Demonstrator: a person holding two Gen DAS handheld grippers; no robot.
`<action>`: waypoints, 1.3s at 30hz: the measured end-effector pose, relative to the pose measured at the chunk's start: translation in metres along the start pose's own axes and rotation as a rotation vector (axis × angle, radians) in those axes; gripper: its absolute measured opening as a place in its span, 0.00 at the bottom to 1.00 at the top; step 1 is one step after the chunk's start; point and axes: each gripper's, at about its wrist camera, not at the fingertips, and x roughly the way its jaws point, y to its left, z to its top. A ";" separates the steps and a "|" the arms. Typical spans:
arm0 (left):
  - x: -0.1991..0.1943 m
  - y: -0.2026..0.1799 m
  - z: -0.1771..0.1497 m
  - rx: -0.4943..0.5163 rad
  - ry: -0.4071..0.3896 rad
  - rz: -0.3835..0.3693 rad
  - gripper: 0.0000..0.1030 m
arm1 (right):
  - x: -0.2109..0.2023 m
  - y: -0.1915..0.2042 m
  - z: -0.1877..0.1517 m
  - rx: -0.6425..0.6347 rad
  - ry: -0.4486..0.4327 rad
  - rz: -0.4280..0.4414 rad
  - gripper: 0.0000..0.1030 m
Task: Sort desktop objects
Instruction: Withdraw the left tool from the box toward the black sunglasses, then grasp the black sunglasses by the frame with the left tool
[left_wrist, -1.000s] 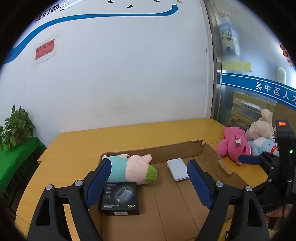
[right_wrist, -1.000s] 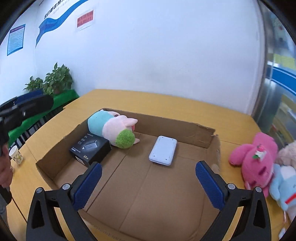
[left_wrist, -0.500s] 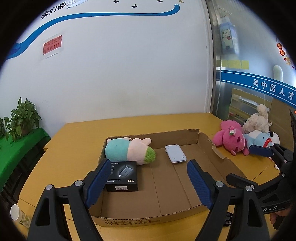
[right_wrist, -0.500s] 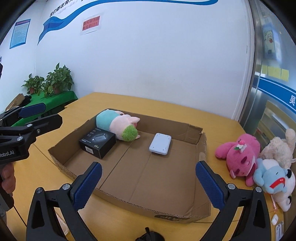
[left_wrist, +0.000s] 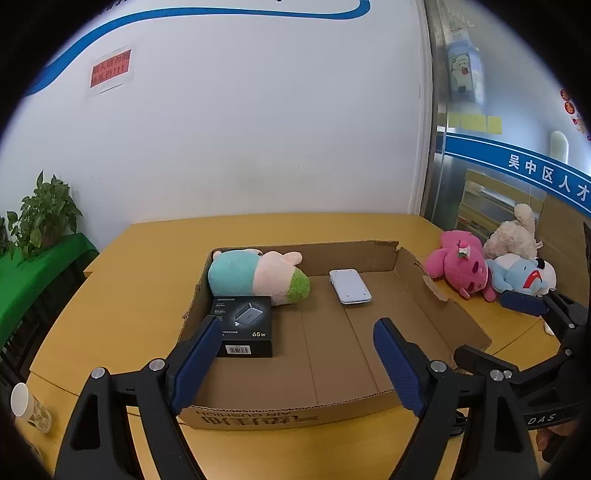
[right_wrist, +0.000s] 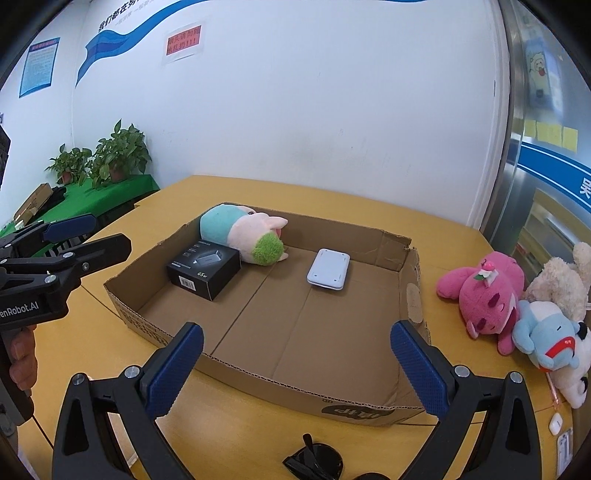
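Yellow bench (right_wrist: 236, 413) fills my view, and both claws hover above its near edge, holding nothing. My left claw (left_wrist: 295, 365) has its blue pads spread wide; my right claw (right_wrist: 295, 363) is equally wide apart. Just beyond them sits the shallow cardboard box (right_wrist: 258, 373). Inside it I see a black charger box (right_wrist: 203, 267), a pastel plush (right_wrist: 243, 230) touching it, and a white device (right_wrist: 328, 273) lying apart. Right of the box, on the bench, a pink plush (right_wrist: 480, 291), blue plush (right_wrist: 546, 334) and cream plush (right_wrist: 561, 280) huddle together.
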 end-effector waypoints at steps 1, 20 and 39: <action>0.001 0.001 0.000 -0.003 0.004 -0.002 0.82 | 0.001 0.001 -0.001 0.001 0.004 0.001 1.00; 0.016 0.015 -0.046 -0.077 0.184 -0.093 0.82 | 0.011 -0.049 -0.064 0.063 0.122 0.123 1.00; 0.047 -0.012 -0.106 -0.151 0.427 -0.289 0.82 | 0.027 -0.056 -0.174 0.078 0.413 0.350 0.95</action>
